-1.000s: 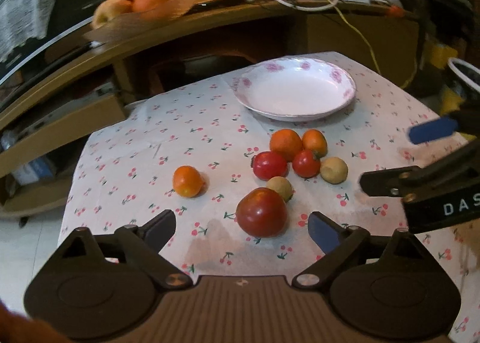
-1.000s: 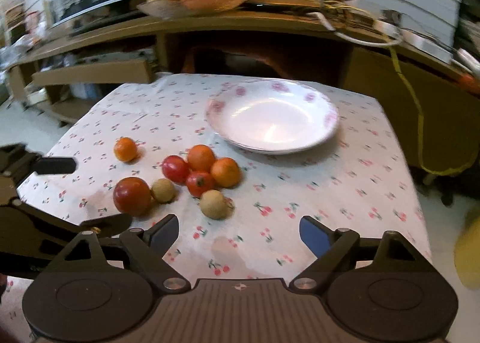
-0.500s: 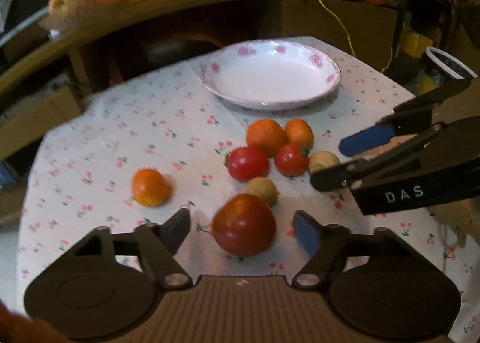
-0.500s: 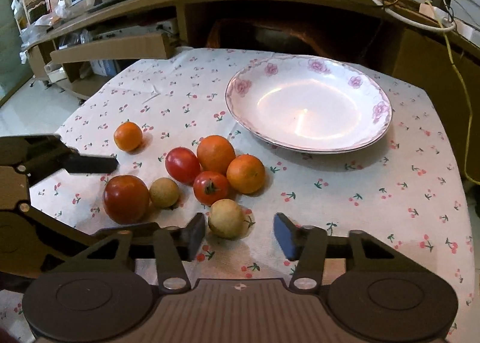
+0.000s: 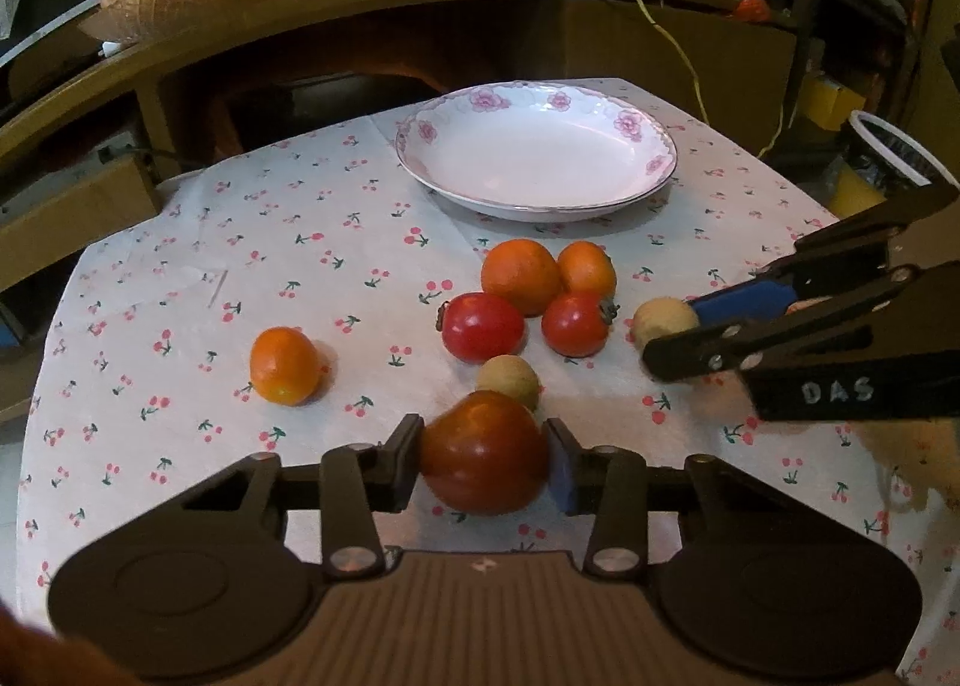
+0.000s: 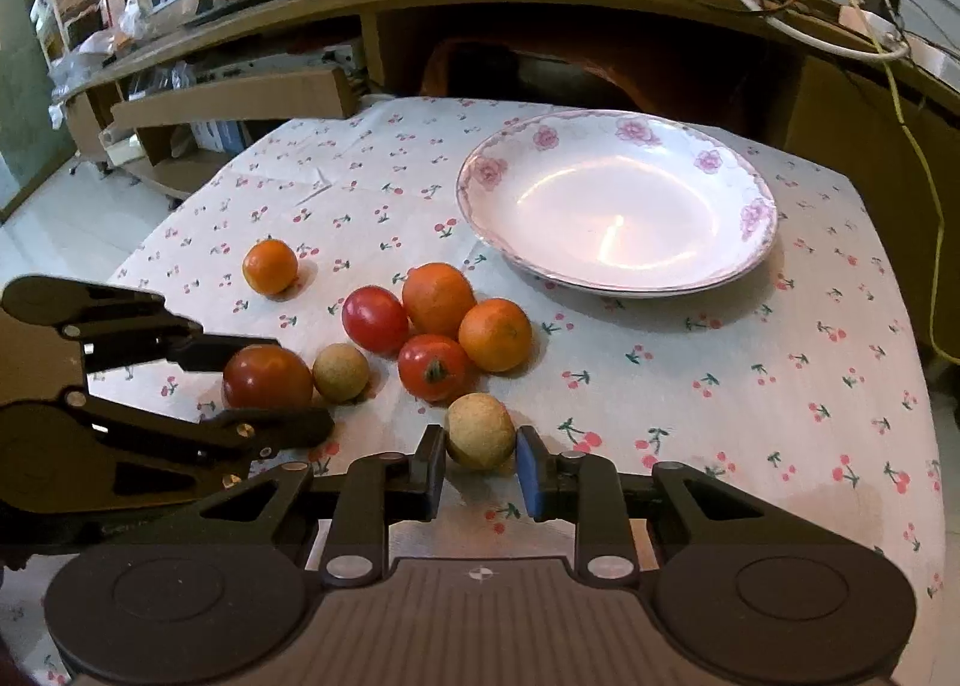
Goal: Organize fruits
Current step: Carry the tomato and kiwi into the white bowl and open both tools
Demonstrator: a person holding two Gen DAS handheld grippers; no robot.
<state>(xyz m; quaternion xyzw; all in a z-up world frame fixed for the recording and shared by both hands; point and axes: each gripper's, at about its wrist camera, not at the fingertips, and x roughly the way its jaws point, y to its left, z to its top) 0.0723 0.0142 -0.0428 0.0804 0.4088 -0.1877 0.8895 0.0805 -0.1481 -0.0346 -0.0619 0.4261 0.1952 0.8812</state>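
left gripper [image 5: 485, 461]: clamped on the big tomato [image 5: 485, 458], one pad on each side. Jaws have just been closing in on it and the fruit fills the gap. Tomato looks like it's sitting on the cloth [image 5: 180, 278], not lifted.

right gripper [image 6: 481, 461]: pinched down narrow on the tan fruit [image 6: 480, 429], also just finished closing. That one's at the near edge of the pile, and I'd say it's on the cloth too.

other tan fruit [image 5: 507, 380]: just behind the big tomato, touching or nearly. Can't tell which.

pile [image 6: 438, 326]: two oranges and two smaller tomatoes bunched together, between the grippers and the plate.

stray orange [image 5: 283, 365]: off on its own, well to the left of the rest.

plate [image 6: 757, 218]: white with pink flowers, far side of the cloth, nothing in it.

step: both grabs look done, so this reads as the very start of sorting. No fruit is on the plate yet.

next: my guess is lift both straight up, then carry them over the pile to the plate. The tomato needs care, it's soft and round, so a hard squeeze could bruise it and a loose one could let it roll. Lifting cleanly also keeps the neighbouring tan fruit from getting nudged.
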